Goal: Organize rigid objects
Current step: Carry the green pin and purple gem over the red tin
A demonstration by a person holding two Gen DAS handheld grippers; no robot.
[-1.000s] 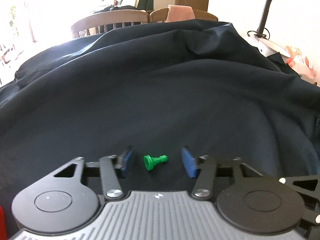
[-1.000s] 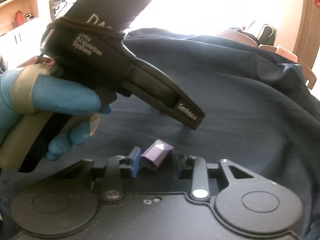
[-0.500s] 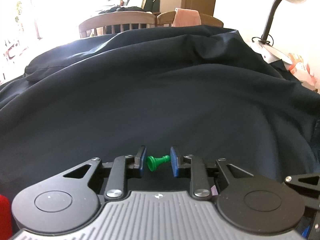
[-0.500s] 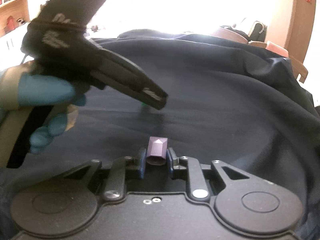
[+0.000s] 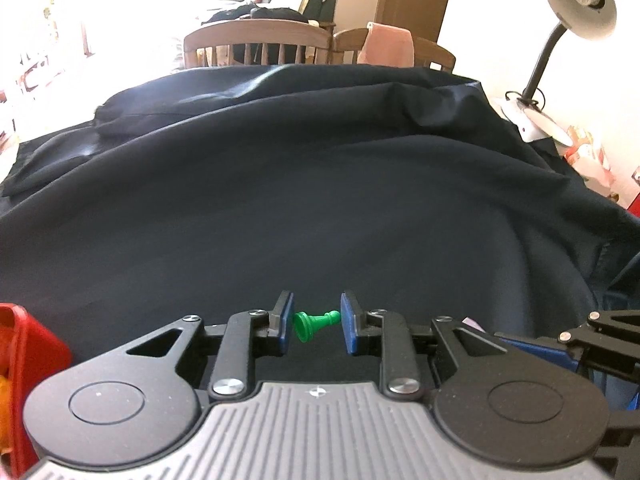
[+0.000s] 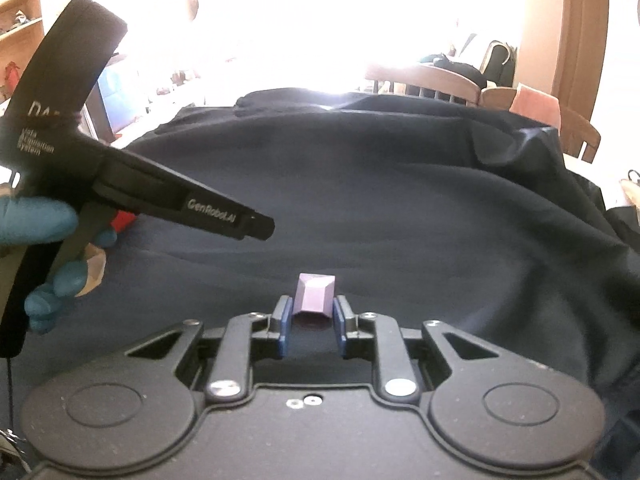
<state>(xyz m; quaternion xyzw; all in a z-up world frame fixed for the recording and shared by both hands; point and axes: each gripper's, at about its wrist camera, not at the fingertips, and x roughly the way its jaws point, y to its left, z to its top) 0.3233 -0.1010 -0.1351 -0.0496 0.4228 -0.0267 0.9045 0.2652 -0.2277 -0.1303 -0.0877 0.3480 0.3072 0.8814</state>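
My left gripper is shut on a small green chess pawn, held sideways between the blue pads above the dark cloth. My right gripper is shut on a purple block, which stands upright between its pads. The left gripper's black body shows at the left of the right wrist view, held by a blue-gloved hand. The right gripper's linkage shows at the right edge of the left wrist view.
A red container sits at the lower left of the left wrist view. A desk lamp stands at the far right. Wooden chairs stand behind the cloth-covered table.
Both grippers closed on their objects and lifted them off the cloth. The purple block turned upright. The left gripper drew back, so the red container came into view.
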